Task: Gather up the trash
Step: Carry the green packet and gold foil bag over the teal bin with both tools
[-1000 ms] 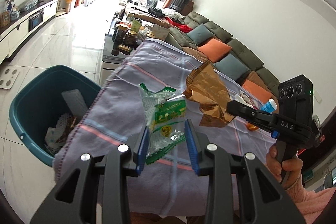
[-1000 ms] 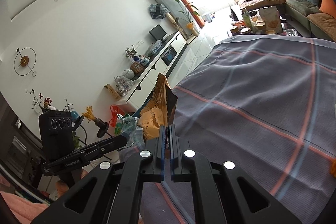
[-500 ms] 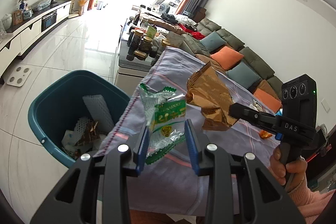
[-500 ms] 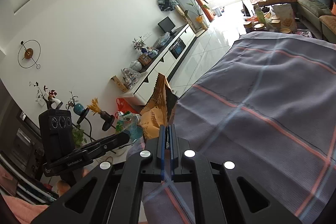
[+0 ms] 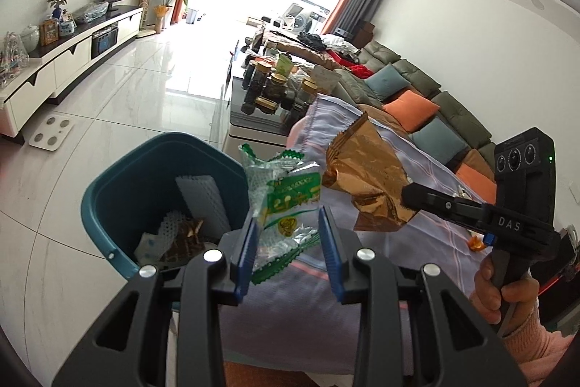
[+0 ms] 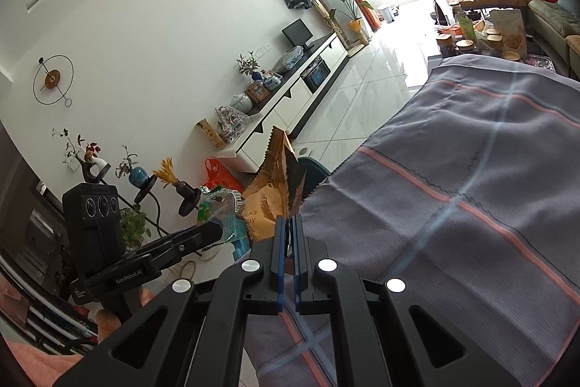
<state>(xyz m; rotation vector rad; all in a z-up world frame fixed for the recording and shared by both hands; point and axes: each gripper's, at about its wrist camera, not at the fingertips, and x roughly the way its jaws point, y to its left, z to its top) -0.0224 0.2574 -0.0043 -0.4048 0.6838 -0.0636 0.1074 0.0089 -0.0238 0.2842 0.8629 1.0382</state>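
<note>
Only the left view shows the teal bin (image 5: pixel 119 205) beside the green wrapper (image 5: pixel 286 202).

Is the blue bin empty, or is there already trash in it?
Not empty. The bin already holds white foam netting and other wrappers at its bottom.

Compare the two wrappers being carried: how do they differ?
The green wrapper is clear with green print; the gold wrapper is opaque foil. Green sits in the left claw, whose fingers stand well apart; gold is pinched in the near-closed right claw. Both are crumpled and held near the bin.
</note>
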